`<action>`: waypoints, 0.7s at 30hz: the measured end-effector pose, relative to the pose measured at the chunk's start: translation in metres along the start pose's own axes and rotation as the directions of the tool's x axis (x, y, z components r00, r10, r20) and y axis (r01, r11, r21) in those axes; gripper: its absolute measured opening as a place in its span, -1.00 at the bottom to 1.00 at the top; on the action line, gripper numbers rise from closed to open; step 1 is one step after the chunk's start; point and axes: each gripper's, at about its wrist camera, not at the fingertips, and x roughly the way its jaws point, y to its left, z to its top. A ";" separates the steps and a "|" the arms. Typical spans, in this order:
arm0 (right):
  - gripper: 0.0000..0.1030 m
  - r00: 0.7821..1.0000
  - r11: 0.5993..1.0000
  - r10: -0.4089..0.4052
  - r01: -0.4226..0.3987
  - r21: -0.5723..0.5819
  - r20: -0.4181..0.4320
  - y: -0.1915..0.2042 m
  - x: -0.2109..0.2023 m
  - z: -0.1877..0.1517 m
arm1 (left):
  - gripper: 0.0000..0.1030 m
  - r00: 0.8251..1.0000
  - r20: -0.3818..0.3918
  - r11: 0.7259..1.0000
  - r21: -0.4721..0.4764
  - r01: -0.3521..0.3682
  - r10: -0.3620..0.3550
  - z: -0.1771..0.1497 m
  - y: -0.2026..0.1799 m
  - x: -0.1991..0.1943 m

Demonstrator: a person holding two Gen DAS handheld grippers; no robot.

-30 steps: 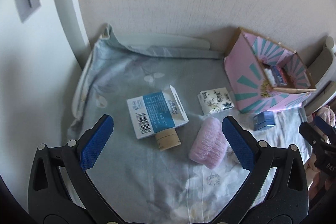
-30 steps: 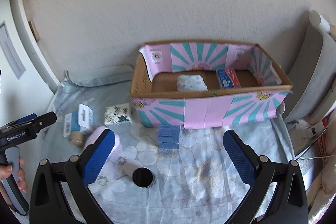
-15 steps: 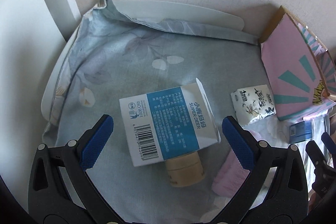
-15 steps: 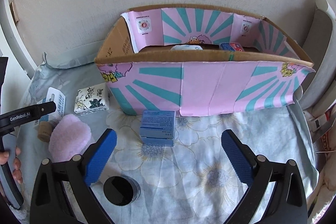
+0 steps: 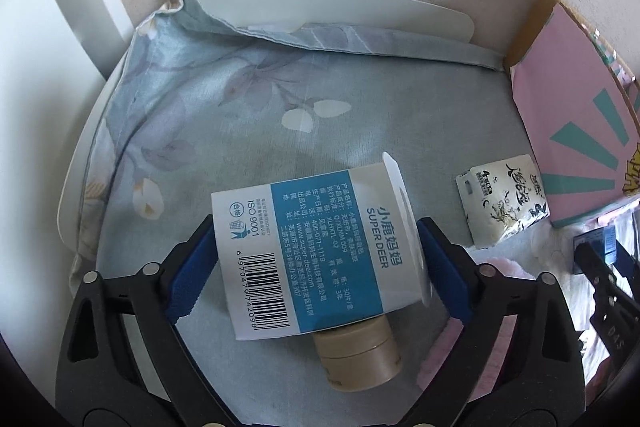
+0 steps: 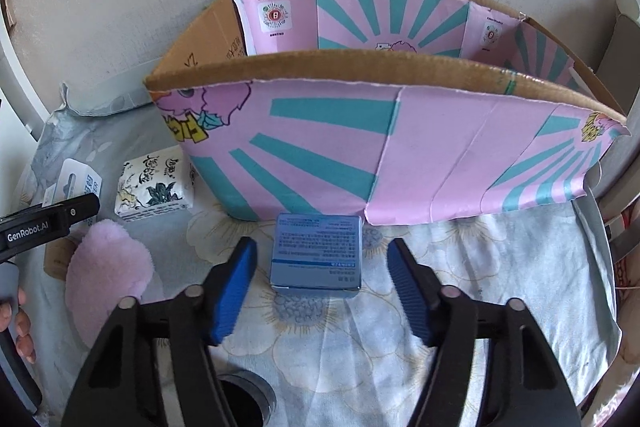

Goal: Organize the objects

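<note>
The left gripper (image 5: 316,267) straddles the white-and-blue printed carton (image 5: 316,255), pads at its short ends, seemingly clenched on it, long axis across the jaws; the right gripper (image 6: 320,287) gapes round the small blue cardboard box (image 6: 318,253), untouched, just before the pink-and-teal cardboard bin (image 6: 360,163) beyond.

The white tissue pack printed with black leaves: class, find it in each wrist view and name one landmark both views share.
Left wrist view: the white tissue pack lies at right of centre on the floral cloth, beside the pink and teal cardboard box.
Right wrist view: the pack lies at left, by the box's left corner.
Shared landmark: the pink and teal cardboard box.
</note>
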 end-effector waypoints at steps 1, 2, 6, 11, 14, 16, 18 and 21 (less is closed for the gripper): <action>0.04 1.000 1.000 0.000 0.000 0.001 -0.004 0.000 0.002 0.000 | 0.80 1.000 0.001 1.000 0.003 0.001 -0.001 0.001 0.000 0.000; -0.08 1.000 1.000 0.001 -0.001 0.001 -0.006 0.000 0.003 0.000 | 0.80 1.000 0.002 1.000 0.004 0.001 -0.001 0.001 0.000 0.000; -0.32 1.000 1.000 0.015 -0.015 0.007 -0.019 0.000 0.006 -0.001 | 0.79 1.000 0.007 1.000 0.005 0.006 -0.006 0.004 0.000 0.000; -0.32 1.000 1.000 0.018 -0.018 -0.005 -0.017 0.001 0.006 0.000 | 0.78 1.000 0.009 1.000 -0.006 0.013 -0.013 0.008 0.003 -0.002; -0.32 1.000 1.000 0.025 -0.025 -0.011 -0.014 0.002 0.002 0.000 | 0.78 0.999 0.027 1.000 -0.014 0.019 -0.019 0.012 0.005 -0.010; -0.33 0.999 0.999 0.034 -0.035 -0.015 -0.004 0.003 -0.002 0.000 | 0.78 0.999 0.041 1.000 -0.016 0.021 -0.020 0.015 0.006 -0.017; -0.33 0.999 0.999 0.043 -0.043 -0.012 -0.001 0.002 -0.007 0.001 | 0.78 0.998 0.053 0.999 -0.022 0.024 -0.023 0.019 0.007 -0.024; -0.33 0.998 0.998 0.055 -0.055 -0.018 0.004 0.002 -0.018 0.004 | 0.78 0.997 0.077 0.999 -0.023 0.027 -0.025 0.026 0.007 -0.041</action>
